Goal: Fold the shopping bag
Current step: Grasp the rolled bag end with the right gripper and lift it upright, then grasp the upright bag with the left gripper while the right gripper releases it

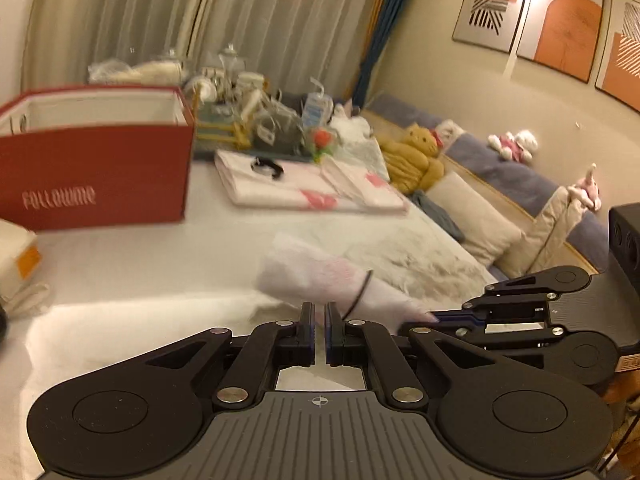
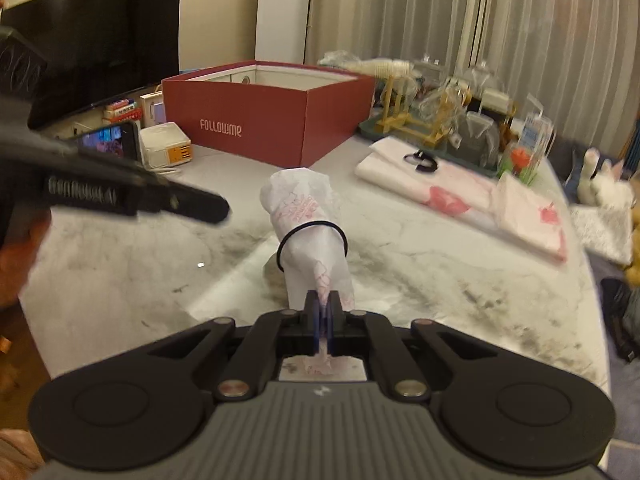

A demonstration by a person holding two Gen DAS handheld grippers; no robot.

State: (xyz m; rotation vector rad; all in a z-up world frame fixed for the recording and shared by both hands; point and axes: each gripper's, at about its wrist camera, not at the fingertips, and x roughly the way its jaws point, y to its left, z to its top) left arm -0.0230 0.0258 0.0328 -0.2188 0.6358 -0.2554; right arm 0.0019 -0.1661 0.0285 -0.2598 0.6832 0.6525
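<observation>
A rolled white shopping bag (image 2: 304, 196) with pink print sticks up over the marble table (image 2: 120, 260), and a black elastic band (image 2: 308, 225) circles its middle. My right gripper (image 2: 325, 300) is shut on the bag's near end. In the left wrist view the bag (image 1: 312, 276) lies just ahead of my left gripper (image 1: 319, 314), which is shut with nothing in it. The band (image 1: 362, 292) hangs close by its right finger. My right gripper (image 1: 434, 316) comes in from the right, pinching the bag's end. In the right wrist view the left gripper (image 2: 218, 208) is blurred, left of the bag and apart from it.
A red open box (image 2: 272, 120) marked FOLLOWME stands behind the bag. Folded pink-print bags (image 2: 460, 196) with a spare black band (image 2: 420, 160) lie at the right. Behind them is a tray of glassware (image 2: 440, 120). A phone (image 2: 108, 138) and a white box (image 2: 166, 146) are at the left. A sofa with plush toys (image 1: 416, 156) flanks the table.
</observation>
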